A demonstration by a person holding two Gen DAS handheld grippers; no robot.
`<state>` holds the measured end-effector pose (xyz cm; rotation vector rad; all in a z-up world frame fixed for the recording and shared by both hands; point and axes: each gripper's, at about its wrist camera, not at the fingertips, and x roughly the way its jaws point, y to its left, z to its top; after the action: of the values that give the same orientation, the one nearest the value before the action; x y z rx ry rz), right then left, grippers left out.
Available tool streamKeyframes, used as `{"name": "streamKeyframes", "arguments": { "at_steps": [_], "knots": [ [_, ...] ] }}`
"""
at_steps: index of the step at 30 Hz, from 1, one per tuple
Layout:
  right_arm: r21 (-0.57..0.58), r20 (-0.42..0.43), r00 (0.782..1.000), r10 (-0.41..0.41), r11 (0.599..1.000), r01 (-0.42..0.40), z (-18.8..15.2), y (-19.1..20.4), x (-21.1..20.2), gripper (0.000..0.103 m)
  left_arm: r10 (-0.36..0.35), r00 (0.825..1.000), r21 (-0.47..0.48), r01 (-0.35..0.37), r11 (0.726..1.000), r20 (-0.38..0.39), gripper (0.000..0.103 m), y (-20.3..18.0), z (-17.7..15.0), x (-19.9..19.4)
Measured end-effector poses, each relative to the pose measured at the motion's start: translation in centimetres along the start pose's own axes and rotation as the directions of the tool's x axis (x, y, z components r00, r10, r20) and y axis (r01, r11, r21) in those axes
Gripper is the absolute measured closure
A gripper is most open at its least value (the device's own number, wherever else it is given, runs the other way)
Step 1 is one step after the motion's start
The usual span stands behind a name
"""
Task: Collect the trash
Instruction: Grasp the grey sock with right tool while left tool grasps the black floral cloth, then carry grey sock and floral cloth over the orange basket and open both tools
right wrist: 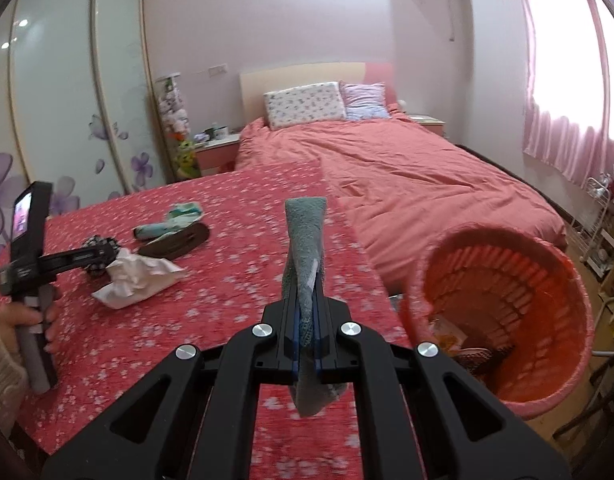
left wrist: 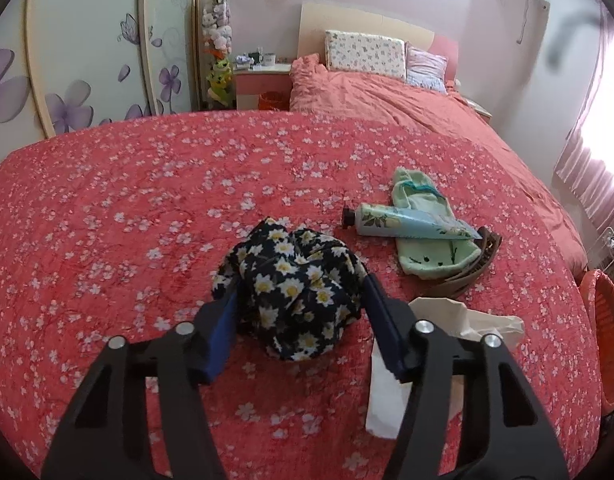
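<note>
Trash lies on my red flowered cover (left wrist: 107, 208): one daisy-print cloth (left wrist: 295, 288), one green pouch (left wrist: 431, 248), one tube (left wrist: 407, 222), one white tissue (left wrist: 467, 324). One orange basket (right wrist: 547, 264) stands beside it. My left gripper (left wrist: 299, 300) straddles the cloth, pads apart. My right gripper (right wrist: 305, 308) pinches one grey-green sock (right wrist: 307, 240). No writing readable.

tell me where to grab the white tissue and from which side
Grip the tissue at its raised crumpled hump, coming from above with fingers across the hump. The flat tail lies flush on the cloth, offering no edge, and the floral bundle crowds one side.
</note>
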<state>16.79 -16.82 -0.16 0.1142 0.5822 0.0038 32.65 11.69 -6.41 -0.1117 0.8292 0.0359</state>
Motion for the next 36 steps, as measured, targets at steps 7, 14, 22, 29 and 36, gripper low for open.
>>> {"name": "streamKeyframes", "arguments": {
  "at_steps": [7, 14, 22, 29, 36],
  "knots": [
    [-0.01, -0.005, 1.0, 0.014, 1.0, -0.014, 0.2, 1.0, -0.2, 0.098, -0.039, 0.999, -0.036, 0.037, 0.999, -0.036, 0.089, 1.2, 0.0, 0.3],
    [0.007, 0.05, 0.998, 0.028, 1.0, -0.029, 1.4, 1.0, -2.2, 0.098, -0.053, 0.994, -0.007, 0.054, 0.999, 0.093, 0.089, 1.6, 1.8, -6.4],
    [0.022, 0.11, 0.993, 0.043, 0.999, -0.045, 2.4, 1.0, -4.5, 0.098, -0.105, 0.981, 0.044, 0.099, 0.994, 0.161, 0.089, -0.4, 2.7, -12.3],
    [0.041, 0.141, 0.989, 0.046, 0.998, -0.053, 2.8, 0.5, -5.6, 0.098, -0.163, 0.973, 0.088, 0.151, 0.985, 0.163, 0.089, -3.1, 2.2, -14.5],
    [0.068, 0.171, 0.985, 0.019, 0.997, -0.031, 3.2, -1.0, -6.7, 0.098, -0.247, 0.958, 0.15, 0.225, 0.963, 0.149, 0.089, -7.2, 1.3, -15.6]
  ]
}}
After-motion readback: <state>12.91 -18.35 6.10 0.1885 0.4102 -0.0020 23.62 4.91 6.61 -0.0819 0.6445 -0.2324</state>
